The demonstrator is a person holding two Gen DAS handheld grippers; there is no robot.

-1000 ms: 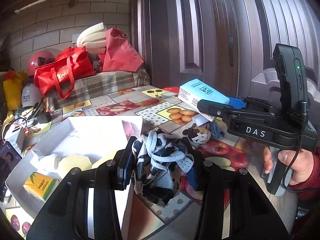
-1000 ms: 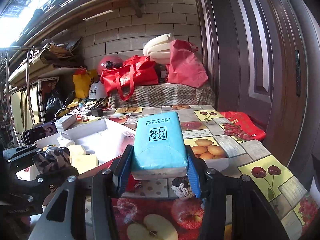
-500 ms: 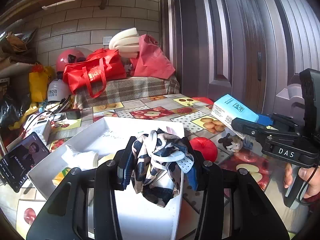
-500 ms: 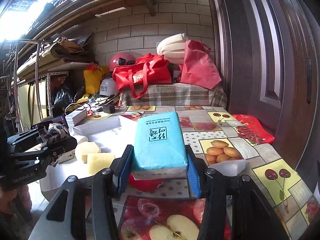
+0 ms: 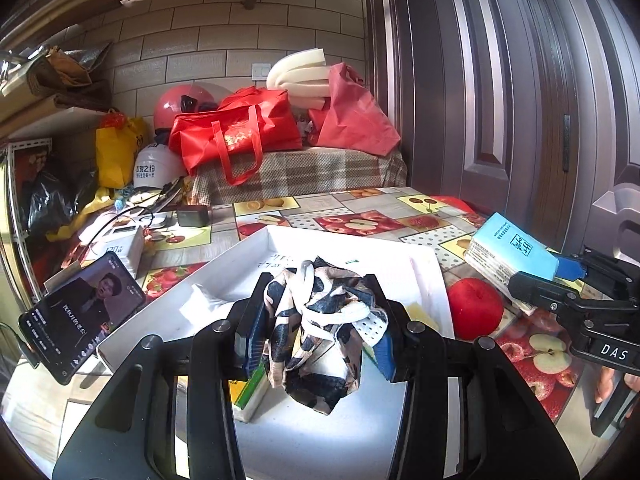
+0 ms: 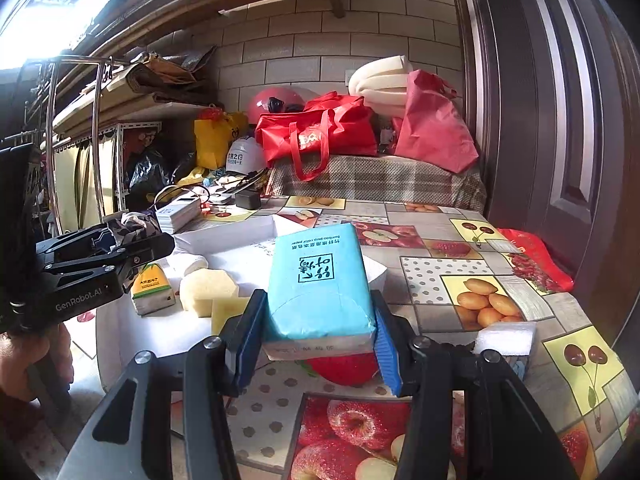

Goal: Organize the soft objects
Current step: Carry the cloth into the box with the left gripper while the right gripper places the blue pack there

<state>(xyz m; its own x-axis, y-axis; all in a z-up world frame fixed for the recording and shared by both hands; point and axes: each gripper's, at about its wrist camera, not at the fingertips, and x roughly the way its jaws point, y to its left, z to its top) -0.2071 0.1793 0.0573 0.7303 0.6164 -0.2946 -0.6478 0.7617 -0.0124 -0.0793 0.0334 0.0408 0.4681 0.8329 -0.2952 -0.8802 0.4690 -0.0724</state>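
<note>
My left gripper [image 5: 320, 328] has its fingers [image 5: 250, 334] clenched on a crumpled navy-and-white patterned cloth [image 5: 320, 332], which hangs between them over the shallow white cardboard tray [image 5: 430, 276]. Through the same camera I see a red round soft ball [image 5: 474, 308] on the bench [image 5: 360, 220], just beside the tray's right wall.

My right gripper [image 6: 318, 340] is grasping a light-blue soft pack of tissue paper [image 6: 318, 284] — the blue pads press on both its long sides, and the pack is held off the fruit-print cloth that covers the bench, above the tray's near-right corner. The red ball shows just beneath it.

Inside the tray, from the right wrist view, lie a small yellow-and-green tissue packet [image 6: 152, 288], a pale yellow sponge block [image 6: 208, 290] with a second yellow piece touching it, and a white wad [image 6: 192, 266] behind them. A white foam block [image 6: 504, 338] sits on the bench to the right of my right gripper's fingers.

A black phone [image 5: 84, 316] with a lit screen leans by the tray's left wall — well apart from either held thing.
</note>
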